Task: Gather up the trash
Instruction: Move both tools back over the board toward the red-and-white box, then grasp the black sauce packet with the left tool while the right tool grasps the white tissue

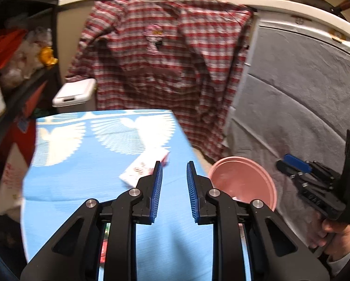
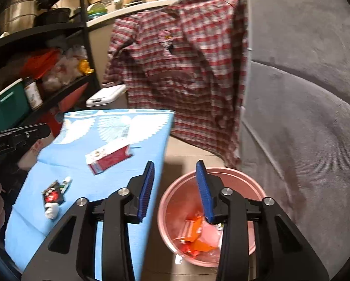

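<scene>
I see the blue table [image 2: 81, 222] and beside it the pink bin [image 2: 233, 182], with orange wrappers [image 2: 198, 236] inside. A red-white box [image 2: 108, 157] and small scraps [image 2: 54, 199] lie on the table. My left gripper [image 1: 174, 178] and right gripper [image 2: 175, 182] are both spread, holding nothing.

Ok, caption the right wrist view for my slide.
Empty right gripper hangs over pink bin holding orange wrappers; red-and-white carton waits on blue table.

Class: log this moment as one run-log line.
left gripper: open, empty | right gripper: open, empty | bin: wrappers inside | box, sachet: on table
</scene>
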`<state>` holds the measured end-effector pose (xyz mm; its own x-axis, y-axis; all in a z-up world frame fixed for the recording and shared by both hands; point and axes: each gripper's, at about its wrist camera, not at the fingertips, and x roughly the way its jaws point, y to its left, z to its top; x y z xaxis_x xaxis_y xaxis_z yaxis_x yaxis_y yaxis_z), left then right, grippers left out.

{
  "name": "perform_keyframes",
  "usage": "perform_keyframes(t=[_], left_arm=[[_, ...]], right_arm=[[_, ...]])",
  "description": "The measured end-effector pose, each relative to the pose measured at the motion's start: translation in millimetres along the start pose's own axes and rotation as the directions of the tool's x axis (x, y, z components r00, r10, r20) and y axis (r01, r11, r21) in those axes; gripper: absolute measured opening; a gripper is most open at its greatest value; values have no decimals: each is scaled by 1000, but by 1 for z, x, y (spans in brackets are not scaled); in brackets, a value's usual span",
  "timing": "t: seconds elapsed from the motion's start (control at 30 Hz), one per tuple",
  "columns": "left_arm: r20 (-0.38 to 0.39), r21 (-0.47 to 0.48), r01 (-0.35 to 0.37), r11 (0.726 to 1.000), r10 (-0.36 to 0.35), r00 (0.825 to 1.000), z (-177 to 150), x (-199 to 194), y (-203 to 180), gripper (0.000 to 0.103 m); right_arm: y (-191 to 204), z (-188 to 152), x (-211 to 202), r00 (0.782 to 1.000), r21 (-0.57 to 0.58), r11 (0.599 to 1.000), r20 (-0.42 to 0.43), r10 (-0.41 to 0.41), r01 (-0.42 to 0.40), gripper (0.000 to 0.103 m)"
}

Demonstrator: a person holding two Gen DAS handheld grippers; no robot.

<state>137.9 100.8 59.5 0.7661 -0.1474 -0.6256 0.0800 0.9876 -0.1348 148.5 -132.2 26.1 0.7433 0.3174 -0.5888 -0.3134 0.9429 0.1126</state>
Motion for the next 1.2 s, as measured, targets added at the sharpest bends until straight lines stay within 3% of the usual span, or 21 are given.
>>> perform_keyframes(t=[0.2,0.33,0.5,0.73,0.9,1.07,1.2], left_arm=[[1,-17,-67,998,67,998,-17,-28,58,16],[-6,-42,-102,994,102,995,-31,-42,95,14],[-28,-65,-121,991,119,992,-45,-49,130,14],[-83,-37,-119,992,116,990,-64,-35,155,14],[-117,-20,-100,995,97,988,-77,-24,167,14],[-149,5,-65,998,65,987,-87,-12,174,14],[-174,23,-35,999,39,984,-95,-4,175,14]], right_arm=[[50,-2,-12,997,-29,996,11,82,-82,17],[81,-12,-11,987,-12,987,-8,161,-161,16],[134,-29,4,973,-70,971,-61,223,-227,16],[186,-51,29,951,-148,944,-140,275,-295,16],[205,-64,50,933,-168,928,-201,298,-333,18],[221,-76,73,918,-188,918,-261,297,-350,36],[230,-86,90,904,-199,911,-315,290,-361,39]])
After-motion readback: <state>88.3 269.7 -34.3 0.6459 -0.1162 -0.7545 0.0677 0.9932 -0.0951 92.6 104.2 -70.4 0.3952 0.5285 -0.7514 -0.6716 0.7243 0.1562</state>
